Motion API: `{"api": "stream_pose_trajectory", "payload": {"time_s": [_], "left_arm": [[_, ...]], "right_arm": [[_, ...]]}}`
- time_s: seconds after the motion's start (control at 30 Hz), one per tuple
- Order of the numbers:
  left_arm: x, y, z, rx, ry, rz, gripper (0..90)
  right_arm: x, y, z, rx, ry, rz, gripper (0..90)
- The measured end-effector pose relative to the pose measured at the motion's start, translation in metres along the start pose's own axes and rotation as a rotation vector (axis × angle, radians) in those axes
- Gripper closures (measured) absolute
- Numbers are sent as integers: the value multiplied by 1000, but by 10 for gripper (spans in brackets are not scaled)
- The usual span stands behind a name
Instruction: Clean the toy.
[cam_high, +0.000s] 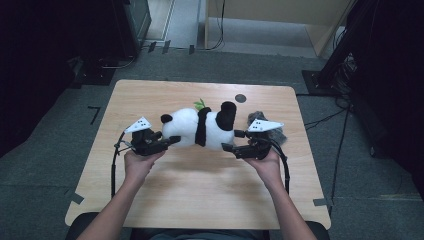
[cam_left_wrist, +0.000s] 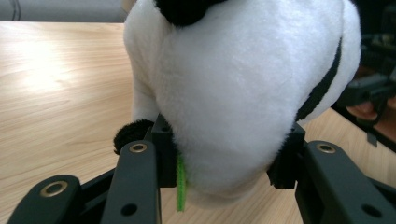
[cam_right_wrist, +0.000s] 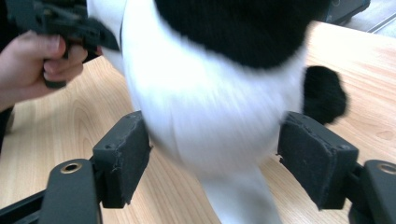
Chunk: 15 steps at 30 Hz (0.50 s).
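Tabletop (cam_high: 200, 190) of light wood carried a plush panda (cam_high: 200, 127), which lay on its side near the middle, between both grippers. The left gripper (cam_high: 172, 141) was at the white end of the panda, and its pads (cam_left_wrist: 163, 149) pressed into the fur on both sides, pinching it. The right gripper (cam_high: 231, 141) was at the other end; its jaws were spread, with the pads (cam_right_wrist: 122, 156) just beside the toy. A small green strip (cam_left_wrist: 180, 182) hung from the panda beside the left pad.
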<state>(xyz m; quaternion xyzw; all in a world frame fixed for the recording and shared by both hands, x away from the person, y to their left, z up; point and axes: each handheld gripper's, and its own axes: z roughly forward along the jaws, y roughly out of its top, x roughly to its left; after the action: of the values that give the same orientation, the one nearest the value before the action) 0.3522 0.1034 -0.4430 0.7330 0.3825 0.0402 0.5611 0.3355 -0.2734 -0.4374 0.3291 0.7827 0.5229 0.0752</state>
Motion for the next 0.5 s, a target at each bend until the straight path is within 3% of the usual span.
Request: {"api": "stream_pose_trajectory", "payload": {"time_s": [0.1,0.17,0.27,0.37,0.5], "left_arm": [[9,5,-9,-22,-33,-74,563],[9,7,-11,-28,-40,-77,561],[7,7,-9,-12,-64,-85,554],[7,5,-4,11,-64,-99,545],[8,3,1,39,-64,-131,504]], "right_arm": [[-3,-3,-1,16,2,-16,288],[-2,-5,3,23,29,-18,309],[4,-6,12,37,50,-66,331],[10,-5,17,49,26,-103,339],[10,-7,20,94,19,-87,388]]}}
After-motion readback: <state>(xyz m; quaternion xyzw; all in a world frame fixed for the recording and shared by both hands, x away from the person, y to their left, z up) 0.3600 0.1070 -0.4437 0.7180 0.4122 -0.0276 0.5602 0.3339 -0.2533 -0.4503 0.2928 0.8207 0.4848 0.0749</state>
